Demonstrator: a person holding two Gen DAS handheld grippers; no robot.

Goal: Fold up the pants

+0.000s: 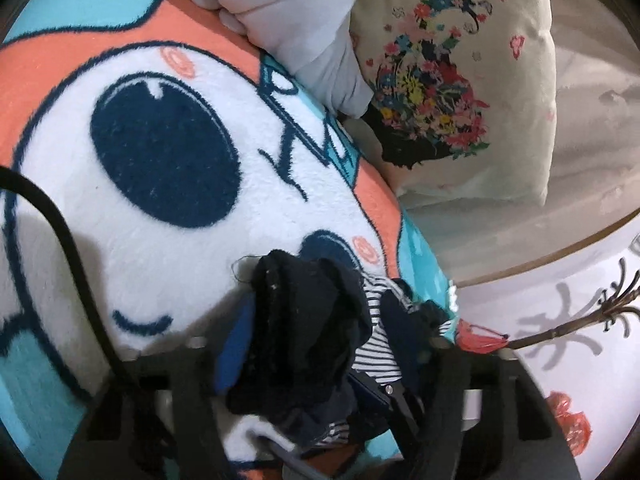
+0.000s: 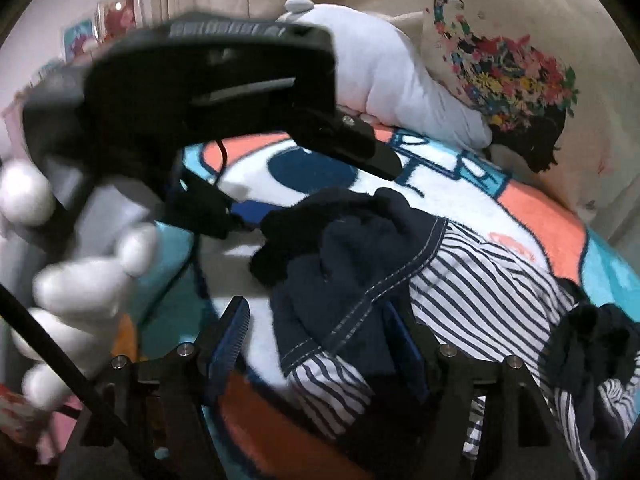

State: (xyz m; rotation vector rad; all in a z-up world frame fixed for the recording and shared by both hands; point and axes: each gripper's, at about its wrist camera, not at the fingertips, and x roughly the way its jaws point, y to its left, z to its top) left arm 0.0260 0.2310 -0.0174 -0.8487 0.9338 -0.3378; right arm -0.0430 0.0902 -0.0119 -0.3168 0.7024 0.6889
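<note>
The pants (image 2: 472, 280) are white with navy stripes and dark navy trim, bunched on a cartoon fleece blanket (image 2: 540, 224). My right gripper (image 2: 320, 332) stands open, with dark pants fabric lying between its blue-padded fingers (image 2: 234, 332). My left gripper (image 1: 304, 340) has a wad of dark navy pants cloth (image 1: 304, 320) between its fingers; striped fabric (image 1: 376, 344) shows beside it. In the right wrist view the left gripper (image 2: 256, 204) reaches in from the left, held by a white-gloved hand (image 2: 80, 280), its lower finger at the dark edge of the pants.
A floral cushion (image 1: 460, 92) and a white plush pillow (image 1: 304, 28) lie at the head of the bed. The bed edge drops to a white floor with a broom (image 1: 580, 320) on the right. A black cable (image 1: 68, 248) crosses the blanket.
</note>
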